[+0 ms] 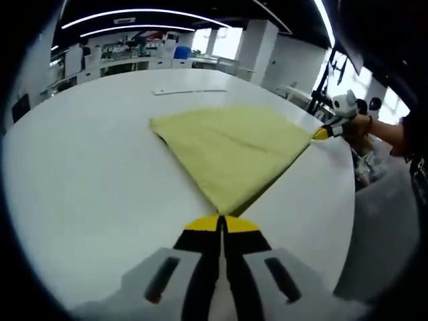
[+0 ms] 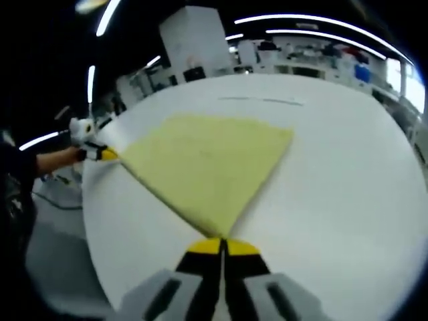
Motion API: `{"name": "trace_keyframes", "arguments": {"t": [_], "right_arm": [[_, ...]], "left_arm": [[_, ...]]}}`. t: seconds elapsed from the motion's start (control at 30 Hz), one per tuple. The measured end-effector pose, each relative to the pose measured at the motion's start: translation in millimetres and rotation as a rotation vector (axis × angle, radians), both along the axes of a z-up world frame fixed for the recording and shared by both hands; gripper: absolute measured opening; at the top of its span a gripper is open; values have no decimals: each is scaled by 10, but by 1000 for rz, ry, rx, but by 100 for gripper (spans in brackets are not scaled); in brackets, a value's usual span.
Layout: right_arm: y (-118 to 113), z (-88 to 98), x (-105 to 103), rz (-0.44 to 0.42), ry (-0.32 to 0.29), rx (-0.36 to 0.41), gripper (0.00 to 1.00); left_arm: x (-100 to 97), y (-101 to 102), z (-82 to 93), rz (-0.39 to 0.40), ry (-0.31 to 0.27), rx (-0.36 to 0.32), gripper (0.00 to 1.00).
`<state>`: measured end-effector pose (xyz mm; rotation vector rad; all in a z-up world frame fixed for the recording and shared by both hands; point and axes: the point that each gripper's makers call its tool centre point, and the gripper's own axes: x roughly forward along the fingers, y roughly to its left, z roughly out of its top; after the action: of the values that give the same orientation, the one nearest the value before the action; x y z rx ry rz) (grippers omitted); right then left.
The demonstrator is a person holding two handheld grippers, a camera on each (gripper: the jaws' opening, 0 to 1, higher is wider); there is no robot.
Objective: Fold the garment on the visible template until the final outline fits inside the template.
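Garment [image 1: 231, 150], soft, light and limp on the bench [image 1: 87, 167], handles best by its corners; left claw [image 1: 221, 224] and right claw [image 2: 221, 246] each pinch one.

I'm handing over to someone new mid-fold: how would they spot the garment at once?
Look at the big white table that spans both views. On it lies the garment, a flat pale yellow cloth with two corners pinched, one by the left gripper and one by the right gripper. It is the one coloured thing on the white top, beyond it only a thin pale strip.
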<state>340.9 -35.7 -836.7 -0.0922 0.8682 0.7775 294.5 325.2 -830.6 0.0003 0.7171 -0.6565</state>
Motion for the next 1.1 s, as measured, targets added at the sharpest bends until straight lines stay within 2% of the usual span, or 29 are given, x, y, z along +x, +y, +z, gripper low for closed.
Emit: {"name": "trace_keyframes", "arguments": {"t": [0.33, 0.4, 0.47, 0.53, 0.6, 0.63, 0.73, 0.83, 0.9, 1.0, 1.1], "right_arm": [[-44, 6, -188, -14, 3, 25, 0], [-77, 25, -148, -53, -13, 18, 0], [-38, 121, -150, -81, -25, 58, 14], [20, 235, -109, -91, -69, 89, 38], [70, 368, -111, -88, -108, 96, 55], [96, 445, -118, -84, -125, 101, 60], [123, 604, -120, -79, -153, 119, 71], [154, 786, -151, -81, -184, 129, 78], [162, 851, -172, -82, -193, 133, 83], [187, 1007, -250, -80, -204, 136, 90], [187, 1131, -308, -75, -226, 122, 98]], "left_arm": [[-225, -33, -52, 17, 29, 34, 0], [-241, -28, -42, 25, 24, 43, 0], [-256, -30, -1, 45, 25, 31, 6], [-240, 1, 46, 62, 12, 33, 17], [-223, -11, 147, 76, -18, 33, 25], [-210, -10, 204, 90, -33, 30, 30], [-188, -31, 359, 125, -61, -1, 45], [-180, 17, 444, 141, -72, -10, 55], [-170, 64, 481, 150, -76, -19, 57], [-221, 7, 605, 164, -82, -40, 61], [-271, -26, 732, 180, -99, -47, 70]]}}
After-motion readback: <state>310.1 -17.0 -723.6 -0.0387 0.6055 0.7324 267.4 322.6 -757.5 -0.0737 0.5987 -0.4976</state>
